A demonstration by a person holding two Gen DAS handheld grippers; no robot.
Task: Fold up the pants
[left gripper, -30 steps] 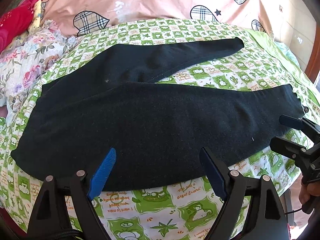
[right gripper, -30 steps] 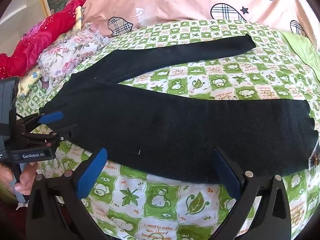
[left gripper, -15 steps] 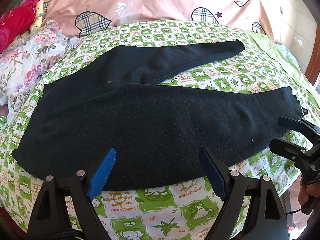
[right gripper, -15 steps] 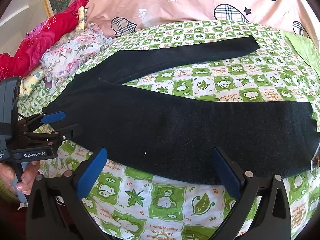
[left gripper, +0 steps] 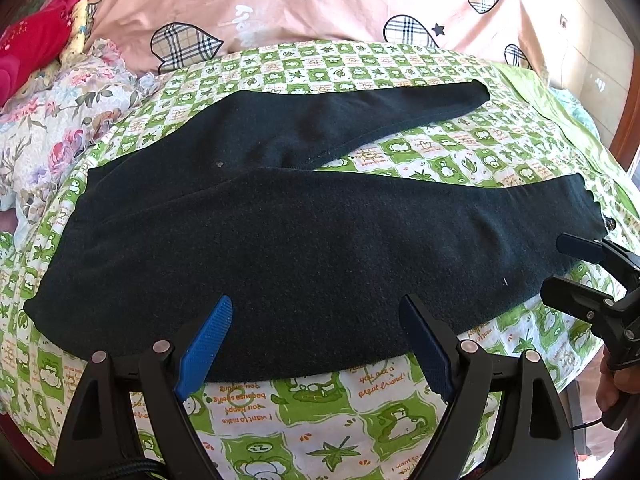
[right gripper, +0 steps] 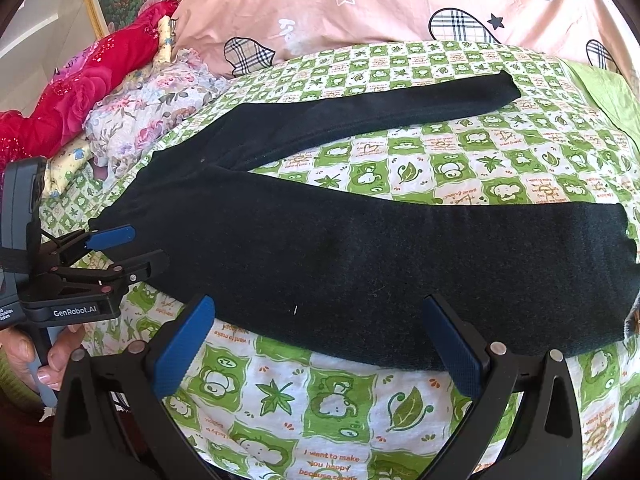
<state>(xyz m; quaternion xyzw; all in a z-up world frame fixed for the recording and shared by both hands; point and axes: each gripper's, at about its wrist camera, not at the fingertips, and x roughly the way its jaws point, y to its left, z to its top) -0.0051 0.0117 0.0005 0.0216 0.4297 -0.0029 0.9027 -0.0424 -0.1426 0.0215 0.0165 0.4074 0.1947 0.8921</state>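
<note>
Pants (left gripper: 304,248), black, spread flat across the bed (left gripper: 328,408) on a green-and-white checked sheet (right gripper: 472,168). Waist end at 9 o'clock in the left wrist view, two legs running out toward 3 o'clock and splitting into a narrow V. Near leg wide and dark across the middle of both views; far leg thinner, angled up toward 1 o'clock, its cuff lying flat on the sheet. Strip of sheet showing between the legs.

Left gripper (left gripper: 316,340) low at 6 o'clock in its own view, fingers (left gripper: 208,344) spread wide apart with blue pads, tips just at the near edge of the near leg, holding nothing. Same gripper (right gripper: 120,252) seen from the right wrist view at 9 o'clock, beside the waist corner, fingers parted with the cloth edge close by; contact hard to judge. Hand (right gripper: 32,360) wrapped round its handle at 8 o'clock.

Right gripper (right gripper: 320,344) at 6 o'clock in its own view, fingers (right gripper: 452,348) wide apart, empty, tips over the lower hem side of the near leg. In the left wrist view, right gripper (left gripper: 568,272) at 3 o'clock, right by the cuff of the near leg, fingers parted.

Pink quilt (left gripper: 320,4) with plaid hearts at 12 o'clock. Floral cloth (right gripper: 152,112) and red cloth (right gripper: 80,88) bunched at 10 o'clock, past the waist end.
</note>
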